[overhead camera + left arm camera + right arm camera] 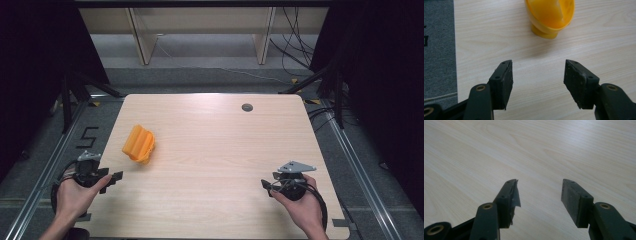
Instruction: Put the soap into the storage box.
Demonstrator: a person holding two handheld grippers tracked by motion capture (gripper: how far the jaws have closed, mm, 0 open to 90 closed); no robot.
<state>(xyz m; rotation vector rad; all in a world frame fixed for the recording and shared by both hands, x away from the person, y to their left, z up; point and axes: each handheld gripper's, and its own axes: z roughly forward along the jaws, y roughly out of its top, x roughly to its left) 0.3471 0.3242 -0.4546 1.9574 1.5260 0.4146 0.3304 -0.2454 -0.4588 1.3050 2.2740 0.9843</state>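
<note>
Table [215,150] of pale wood fills the middle of the high view, with grey floor [50,150] around it and dark cables [295,45] on the floor at about 1 o'clock beyond the far edge. A small dark round disc [247,107] is set in the tabletop near the far edge, at about 1 o'clock from the table's centre.

An orange cup [139,144] lies tipped on its side at about 9 o'clock from the centre, well apart from both grippers. In the left gripper view the cup [550,16] sits at 12 o'clock ahead of the jaws, its open mouth turned toward the camera and its narrow base resting on the wood.

The left hand [75,195] holds the left gripper [111,179] at about 8 o'clock, near the table's left edge. Its jaws stand wide apart with nothing between them, just bare wood [537,82].

The right hand [300,205] holds the right gripper [267,186] at about 4 o'clock. Its jaws too stand apart over bare tabletop [539,200]. A scrap of torn pad material sticks out from the tip of one jaw.
</note>
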